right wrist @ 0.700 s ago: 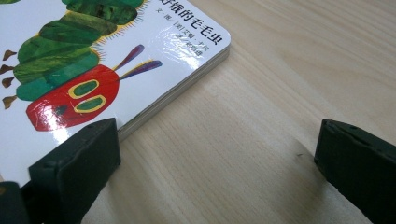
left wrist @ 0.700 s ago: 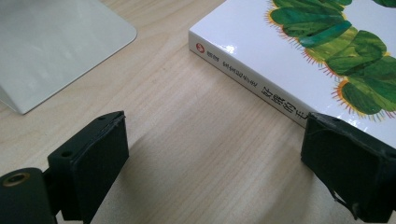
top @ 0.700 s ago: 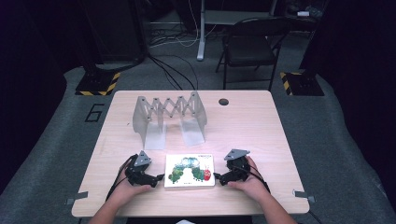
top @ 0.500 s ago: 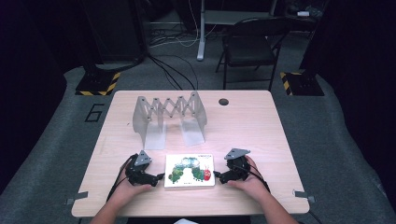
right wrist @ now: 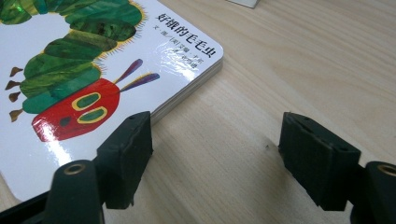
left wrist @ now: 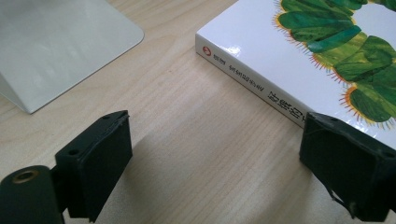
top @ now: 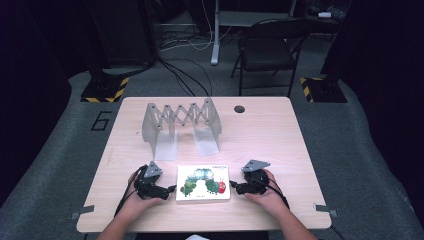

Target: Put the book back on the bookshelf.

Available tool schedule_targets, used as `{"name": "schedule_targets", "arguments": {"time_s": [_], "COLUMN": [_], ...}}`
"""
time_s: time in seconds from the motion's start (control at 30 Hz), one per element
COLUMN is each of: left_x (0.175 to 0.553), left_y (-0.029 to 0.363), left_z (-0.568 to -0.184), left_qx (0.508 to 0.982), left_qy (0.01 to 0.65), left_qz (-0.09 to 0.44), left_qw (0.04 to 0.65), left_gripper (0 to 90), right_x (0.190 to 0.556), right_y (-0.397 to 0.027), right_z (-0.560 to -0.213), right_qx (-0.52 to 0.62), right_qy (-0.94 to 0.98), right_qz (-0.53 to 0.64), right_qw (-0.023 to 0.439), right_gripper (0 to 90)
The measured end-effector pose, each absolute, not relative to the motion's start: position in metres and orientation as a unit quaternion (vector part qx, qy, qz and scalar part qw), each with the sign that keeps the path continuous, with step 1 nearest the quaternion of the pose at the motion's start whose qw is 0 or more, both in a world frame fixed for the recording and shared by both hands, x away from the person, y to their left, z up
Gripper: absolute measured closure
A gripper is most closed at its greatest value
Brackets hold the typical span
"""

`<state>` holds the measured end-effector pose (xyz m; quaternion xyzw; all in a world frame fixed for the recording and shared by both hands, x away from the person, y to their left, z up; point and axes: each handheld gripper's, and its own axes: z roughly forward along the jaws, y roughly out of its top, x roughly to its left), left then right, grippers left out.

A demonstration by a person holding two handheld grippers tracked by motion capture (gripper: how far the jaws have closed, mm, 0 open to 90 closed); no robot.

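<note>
Flanking the board book (top: 203,183) from both short ends, the two grippers rest low on the wooden table (top: 280,145) close to the person's edge, each held in a hand. The left gripper (top: 167,190) sits just beside the book's spine side, and in the left gripper view its jaws stand wide apart with nothing between them but bare wood; one pad (left wrist: 345,165) overlaps the spine edge of the picture book (left wrist: 299,51), though whether it touches I cannot tell. The right gripper (top: 235,188) sits just beside the opposite end, and in the right gripper view its jaws are likewise spread wide and hold nothing, with one pad (right wrist: 126,156) near the page edge of the caterpillar book (right wrist: 93,60) and the other over open table. The book lies flat, cover up, near the front middle of the table, between the two grippers. The step in hand looks like getting a first purchase on the book, probably to lift it. To do that well, each gripper would need to turn so one jaw slides under an edge and the other comes down on the cover; the glossy cover looks slippery, so a bite well in from the corner would be safer. Farther back stands an expanding file rack (top: 181,125) of pale metal with scissor links, well apart from the book, and a likely place for it upright.
</note>
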<state>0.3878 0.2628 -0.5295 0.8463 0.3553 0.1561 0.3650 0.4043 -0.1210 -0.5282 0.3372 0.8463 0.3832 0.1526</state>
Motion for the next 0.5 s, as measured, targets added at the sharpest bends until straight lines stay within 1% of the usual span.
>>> {"name": "schedule_targets", "arguments": {"time_s": [0.2,0.3,0.37,0.43,0.47,0.5], "left_x": [0.3879,0.3862,0.3851,0.3842,0.3835,0.3833], "left_y": [0.2627,0.2621,0.263,0.2632,0.2642,0.2655], "left_z": [-0.53,-0.5297,-0.5291,-0.5291,-0.5278,-0.5271], "left_qx": [0.844,0.839,0.84,0.837,0.838,0.839], "left_qy": [0.357,0.366,0.365,0.366,0.368,0.367], "left_qz": [0.168,0.164,0.163,0.173,0.165,0.167], "left_qw": [0.365,0.368,0.367,0.368,0.367,0.365], "left_gripper": [11.3,12.8,15.8,17.4,19.6,22.2], "right_x": [0.4042,0.4053,0.4069,0.4076,0.4082,0.4086], "right_y": [-0.1206,-0.1202,-0.1205,-0.1196,-0.1195,-0.1193], "right_z": [-0.5279,-0.5283,-0.5275,-0.5267,-0.5262,-0.5258], "right_qx": [0.339,0.34,0.338,0.343,0.345,0.347], "right_qy": [0.846,0.843,0.845,0.843,0.843,0.843], "right_qz": [0.383,0.388,0.386,0.385,0.383,0.382], "right_qw": [0.151,0.152,0.152,0.151,0.151,0.153], "right_gripper": [28.4,31.6,33.9,35.0,36.1,36.8]}}
